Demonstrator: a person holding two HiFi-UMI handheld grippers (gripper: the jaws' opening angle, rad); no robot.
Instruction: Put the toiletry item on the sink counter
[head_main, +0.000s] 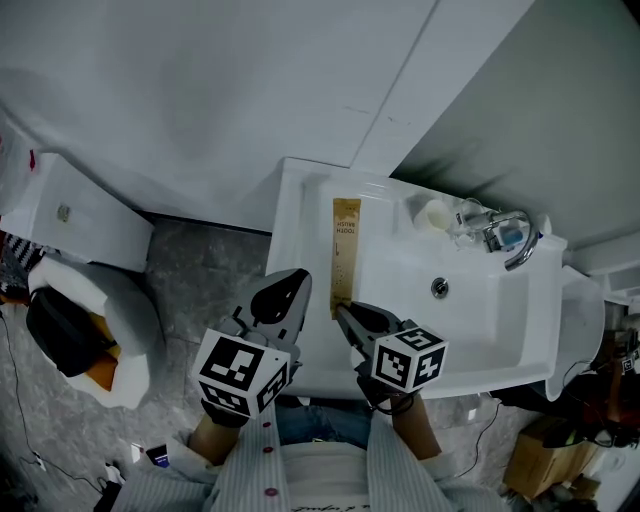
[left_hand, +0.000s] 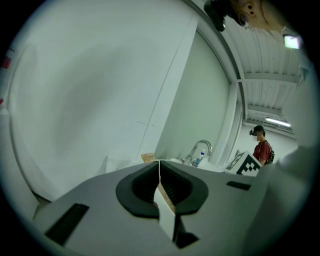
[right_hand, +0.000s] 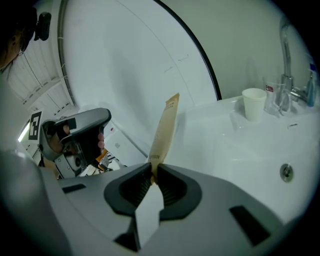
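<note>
Head view: right hand-held gripper (head_main: 341, 310) clamps toothbrush box (head_main: 345, 250); left hand-held gripper (head_main: 301, 278) closed, empty; cup (head_main: 436, 214), faucet (head_main: 520, 243) beyond.

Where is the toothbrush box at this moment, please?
In the head view, the toothbrush box is clamped at its near end in the right gripper and reaches over the left side of the sink, left of the paper cup.
</note>
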